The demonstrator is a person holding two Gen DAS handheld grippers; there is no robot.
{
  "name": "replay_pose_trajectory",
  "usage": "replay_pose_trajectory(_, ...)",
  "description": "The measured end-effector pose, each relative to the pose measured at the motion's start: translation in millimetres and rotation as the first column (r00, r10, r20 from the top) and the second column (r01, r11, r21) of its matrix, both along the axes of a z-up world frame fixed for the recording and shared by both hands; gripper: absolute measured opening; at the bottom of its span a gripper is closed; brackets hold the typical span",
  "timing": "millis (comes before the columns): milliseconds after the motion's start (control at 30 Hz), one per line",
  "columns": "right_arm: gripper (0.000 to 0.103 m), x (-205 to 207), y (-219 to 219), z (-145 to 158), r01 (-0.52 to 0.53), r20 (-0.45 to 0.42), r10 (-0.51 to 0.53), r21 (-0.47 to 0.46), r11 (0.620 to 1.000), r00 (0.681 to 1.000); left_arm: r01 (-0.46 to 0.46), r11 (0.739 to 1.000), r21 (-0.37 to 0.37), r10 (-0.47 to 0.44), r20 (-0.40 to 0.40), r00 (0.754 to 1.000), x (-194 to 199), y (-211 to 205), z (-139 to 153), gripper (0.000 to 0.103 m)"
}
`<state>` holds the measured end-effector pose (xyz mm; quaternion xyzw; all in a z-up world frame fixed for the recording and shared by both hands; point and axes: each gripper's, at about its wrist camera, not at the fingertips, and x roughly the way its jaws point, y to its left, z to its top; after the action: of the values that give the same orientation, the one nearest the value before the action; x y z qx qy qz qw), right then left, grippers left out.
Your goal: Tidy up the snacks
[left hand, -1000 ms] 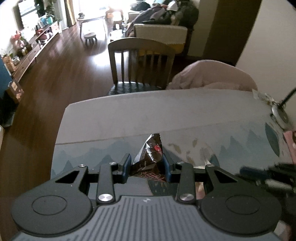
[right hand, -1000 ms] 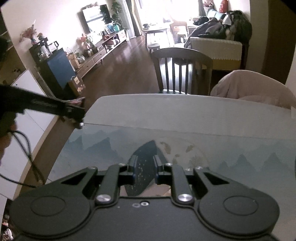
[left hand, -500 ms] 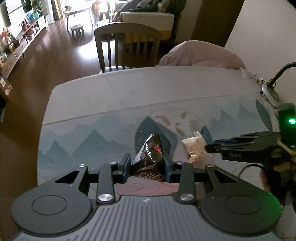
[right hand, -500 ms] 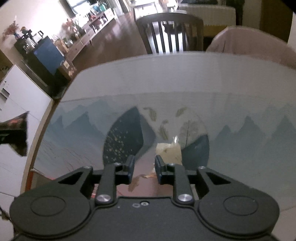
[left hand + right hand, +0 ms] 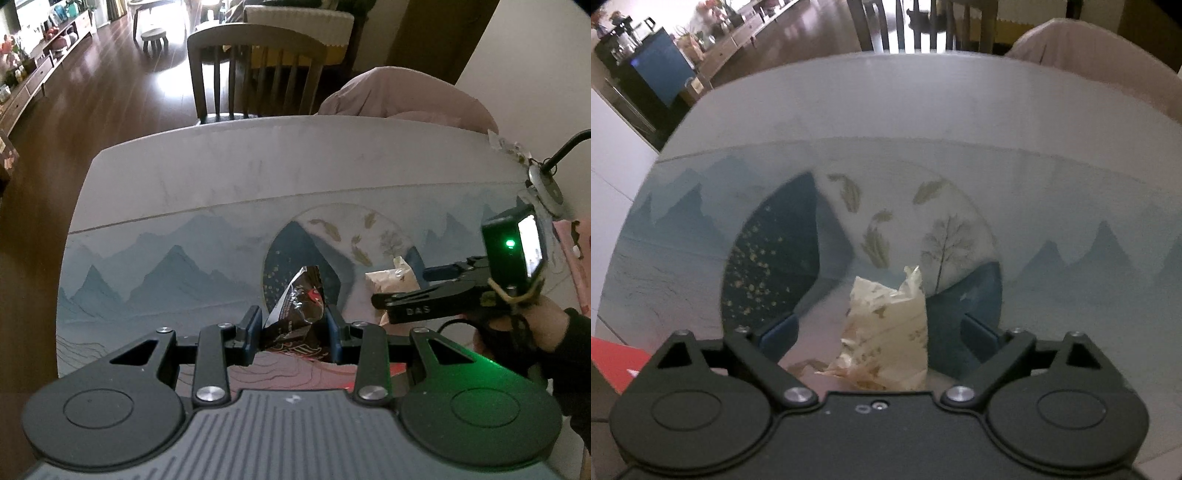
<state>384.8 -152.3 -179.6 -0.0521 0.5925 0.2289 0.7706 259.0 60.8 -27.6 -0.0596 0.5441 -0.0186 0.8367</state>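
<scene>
Left wrist view shows the left gripper (image 5: 293,328) pinching a dark brown snack bag (image 5: 301,302) between its 2 blue pads (image 5: 251,326). The bag sticks up over the table mat (image 5: 166,266) with blue mountains on it. Off to the side, the right gripper (image 5: 397,291) reaches in, held by a hand (image 5: 517,325) in a dark sleeve. Right wrist view shows that gripper (image 5: 881,330) with its jaws opening wide. A pale snack bag (image 5: 890,332) lies on the mat between the jaws, and the pads (image 5: 779,330) do not touch it. A wooden chair (image 5: 255,74) stands behind the table. A red thing (image 5: 617,360) sits at the near edge.
</scene>
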Motion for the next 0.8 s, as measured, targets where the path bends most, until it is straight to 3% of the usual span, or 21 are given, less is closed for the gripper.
replay_pose_trajectory(67, 0.092, 2.0, 3.5, -6.5, -0.008, 0.000, 0.008, -0.018, 1.000, 1.000, 0.003, 1.000, 0.001, -0.003, -0.005, 1.000, 0.5, -0.4, -2.0, 0.035)
replay_pose_trajectory(233, 0.075, 1.4, 12.5, -15.2, -0.036, 0.005, 0.037, -0.058, 0.998, 0.999, 0.006, 1.000, 0.003, -0.006, -0.011, 1.000, 1.7, -1.6, -4.5, 0.035)
replay_pose_trajectory(300, 0.062, 1.1, 13.6, -16.9, -0.037, 0.004, 0.037, -0.065, 0.997, 0.999, 0.009, 1.000, 0.003, -0.009, -0.014, 1.000, 1.8, -1.8, -5.8, 0.035)
replay_pose_trajectory(400, 0.051, -1.0, 15.9, -19.1, -0.040, 0.001, 0.040, -0.076, 0.996, 0.999, 0.012, 1.000, 0.004, -0.012, -0.019, 1.000, 1.2, -3.2, -7.6, 0.035)
replay_pose_trajectory(667, 0.032, -8.0, 11.1, -7.7, -0.003, 0.030, 0.005, -0.059, 0.998, 1.000, 0.015, 1.000, 0.010, -0.015, -0.017, 1.000, -3.8, -5.8, -7.2, 0.035)
replay_pose_trajectory(800, 0.029, -16.0, 5.9, 11.0, 0.013, 0.051, -0.012, -0.018, 1.000, 0.999, 0.022, 1.000, 0.015, -0.022, 0.001, 1.000, -10.0, -6.8, -0.7, 0.035)
